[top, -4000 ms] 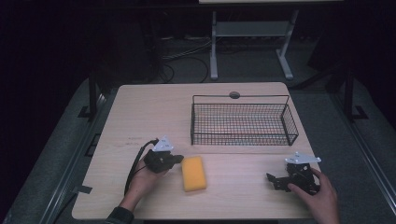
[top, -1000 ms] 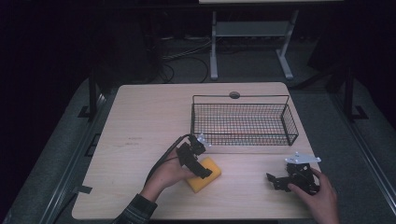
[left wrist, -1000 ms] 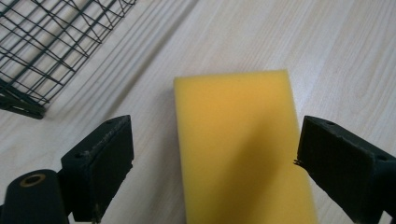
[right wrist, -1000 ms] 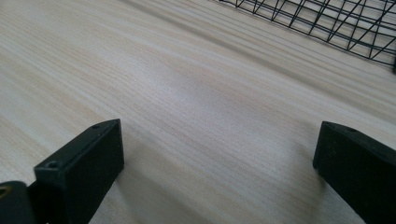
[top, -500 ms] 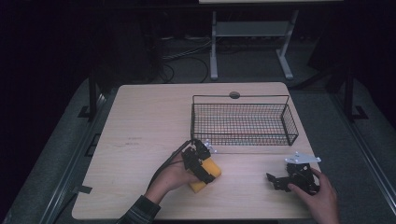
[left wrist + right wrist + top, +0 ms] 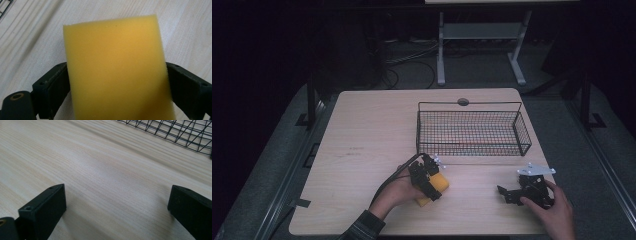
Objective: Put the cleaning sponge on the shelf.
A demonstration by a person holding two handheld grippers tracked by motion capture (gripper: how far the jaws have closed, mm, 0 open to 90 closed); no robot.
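A dim room with dark floor and cables surrounds a pale wooden table (image 6: 362, 150) with rounded corners. Toward its far right stands a black rectangular wire basket (image 6: 472, 131), with a small round grommet (image 6: 463, 102) in the tabletop just behind it.

Near the front edge, just in front of the basket's left corner, lies a yellow rectangular foam sponge (image 6: 438, 186). The left tool (image 6: 428, 179), held in the person's left hand (image 6: 396, 195), is over the sponge. In the left gripper view the sponge (image 6: 117, 70) sits between the two black jaws, which press against its two sides: the tool is clamped on it. Whether the sponge rests on the wood or is slightly raised cannot be told.

The right tool (image 6: 512, 194) rests on the table near the front right corner, in the person's right hand (image 6: 554, 212), well apart from the sponge. In the right gripper view its jaws stand wide apart over bare wood, with the basket's mesh (image 6: 175, 132) beyond them.
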